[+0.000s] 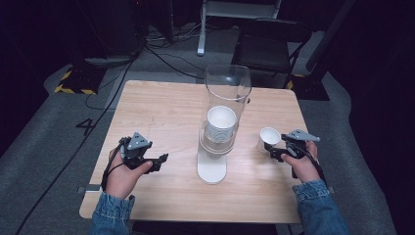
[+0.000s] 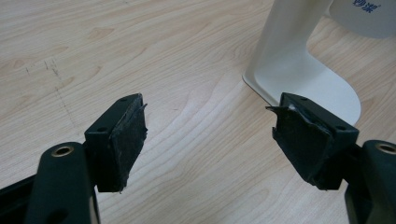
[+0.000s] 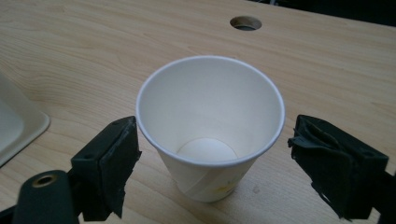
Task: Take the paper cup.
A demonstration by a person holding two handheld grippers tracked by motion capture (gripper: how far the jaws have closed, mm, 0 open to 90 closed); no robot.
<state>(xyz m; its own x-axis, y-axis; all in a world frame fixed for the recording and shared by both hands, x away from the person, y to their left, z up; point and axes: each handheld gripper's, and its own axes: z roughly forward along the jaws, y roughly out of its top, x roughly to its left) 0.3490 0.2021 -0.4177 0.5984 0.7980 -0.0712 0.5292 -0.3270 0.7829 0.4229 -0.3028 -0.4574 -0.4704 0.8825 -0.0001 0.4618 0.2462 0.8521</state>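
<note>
High view, nearest the person: two denim sleeves come in from the bottom edge, each hand holding a gripper over a light wooden table [image 1: 166,112]. Left gripper [image 1: 159,161] sits low at the table's left half, pointing toward the middle; in the left gripper view its jaws stand spread wide with bare wood between them, and the white foot of the cup dispenser [image 2: 299,79] lies just beyond the right-hand jaw. Right gripper [image 1: 275,151] is at the table's right half, and a white paper cup [image 1: 269,137] stands upright just ahead of it. In the right gripper view the cup [image 3: 210,126] stands between the spread jaws, clear of both pads, though the rim comes close to the left-hand one; it is plain white inside, empty, with a rolled rim and a faint yellowish print low on its outer wall. A round hole [image 3: 245,22] in the tabletop lies beyond it. Farther in, at the table's centre, the dispenser [image 1: 220,122] rises: a clear tube on a white base, a stack of white cups inside. Beyond the table are cables and a dark chair [image 1: 266,46] on grey floor
</note>
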